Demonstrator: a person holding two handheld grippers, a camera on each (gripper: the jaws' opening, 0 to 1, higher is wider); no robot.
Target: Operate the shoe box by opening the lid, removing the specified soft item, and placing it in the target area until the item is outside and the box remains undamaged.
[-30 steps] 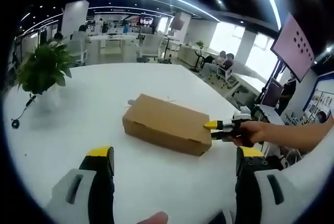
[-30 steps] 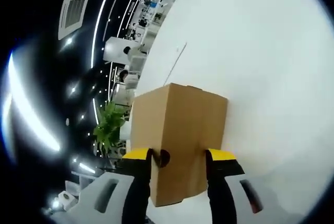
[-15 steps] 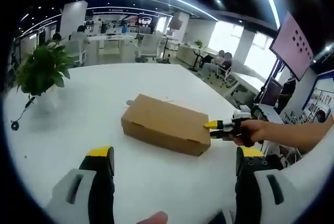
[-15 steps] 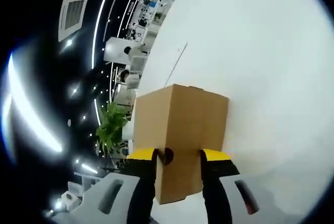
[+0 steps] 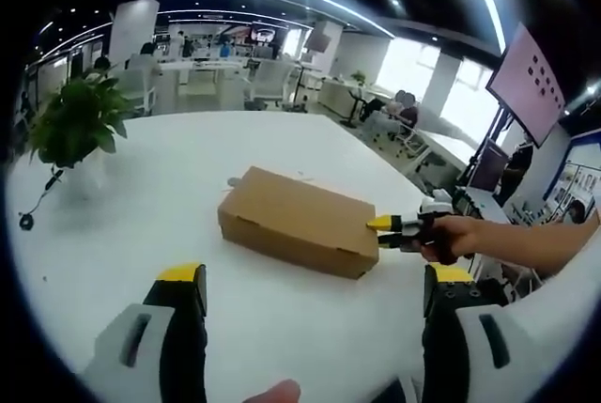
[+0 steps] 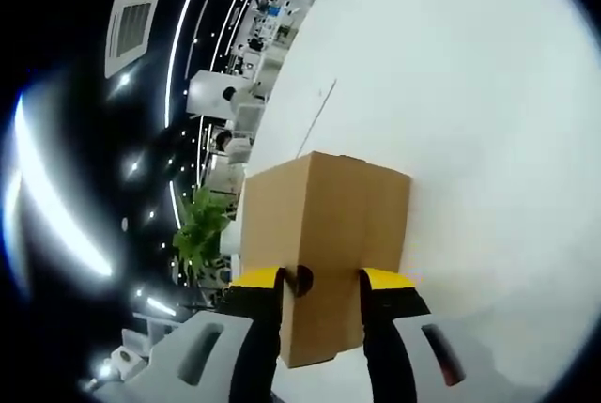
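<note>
Brown cardboard box (image 5: pixel 299 222) lying closed on the table (image 5: pixel 188 168).
It is resting flat, lid down, its long side running diagonally across the white top.

The left gripper (image 5: pixel 310 281) had black jaws capped yellow on pale grey housings, at the frame's bottom. The right gripper (image 6: pixel 319 281) matched; its hand (image 5: pixel 449 238) perhaps wore a dark glove.

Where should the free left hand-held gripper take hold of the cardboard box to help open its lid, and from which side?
Probably the lid's edge along the near long side of the cardboard box, approached from the front. The box lies flat and closed on the white table; the right hand-held gripper already clamps its right end. The left hand-held gripper is open, facing that side.
</note>
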